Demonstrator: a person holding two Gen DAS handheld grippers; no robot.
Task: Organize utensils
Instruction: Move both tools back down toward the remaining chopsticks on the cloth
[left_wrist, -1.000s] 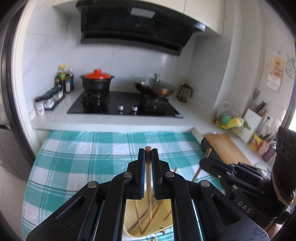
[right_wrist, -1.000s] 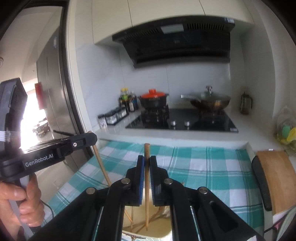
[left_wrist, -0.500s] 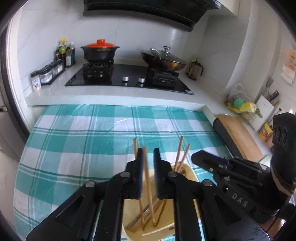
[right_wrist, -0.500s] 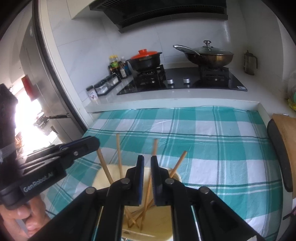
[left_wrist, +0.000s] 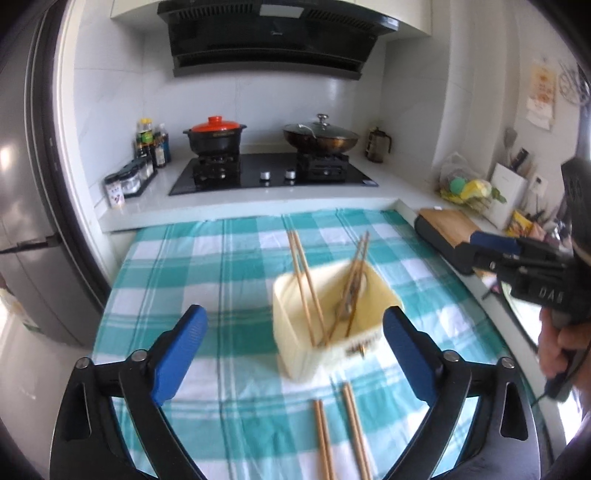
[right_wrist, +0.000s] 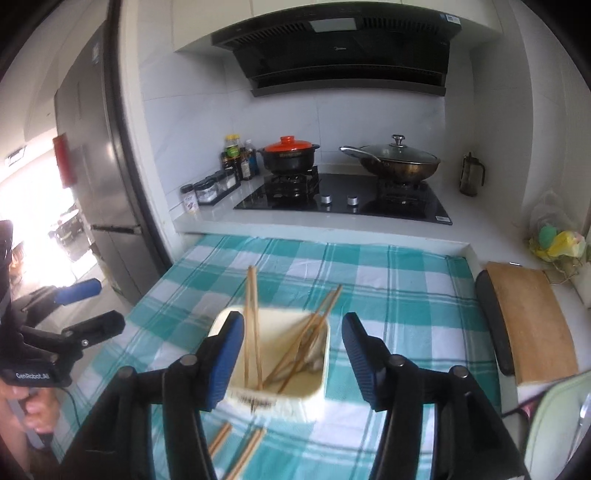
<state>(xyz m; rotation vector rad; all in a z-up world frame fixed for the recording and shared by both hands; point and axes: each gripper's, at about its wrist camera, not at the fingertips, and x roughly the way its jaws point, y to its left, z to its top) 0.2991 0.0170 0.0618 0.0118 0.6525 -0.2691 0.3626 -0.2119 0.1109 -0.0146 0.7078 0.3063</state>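
Cream bin (left_wrist: 334, 317) holding leaning chopsticks (left_wrist: 308, 291), left tool (left_wrist: 295, 345) and right tool (right_wrist: 292, 354) opening, empty

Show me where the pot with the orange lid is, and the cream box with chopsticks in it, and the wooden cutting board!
pot with the orange lid (right_wrist: 289, 154), right wrist view, on its black side.
cream box (right_wrist: 275, 400), right wrist view, on its front wall.
wooden cutting board (right_wrist: 532, 317), right wrist view, on its top face.

This is a home kitchen. A gas stove (left_wrist: 273, 171) carries a black pot (left_wrist: 215, 138) and a wok (left_wrist: 320, 138), a range hood (left_wrist: 271, 35) hangs above the stove, and sauce bottles (left_wrist: 152, 144) stand left of it.
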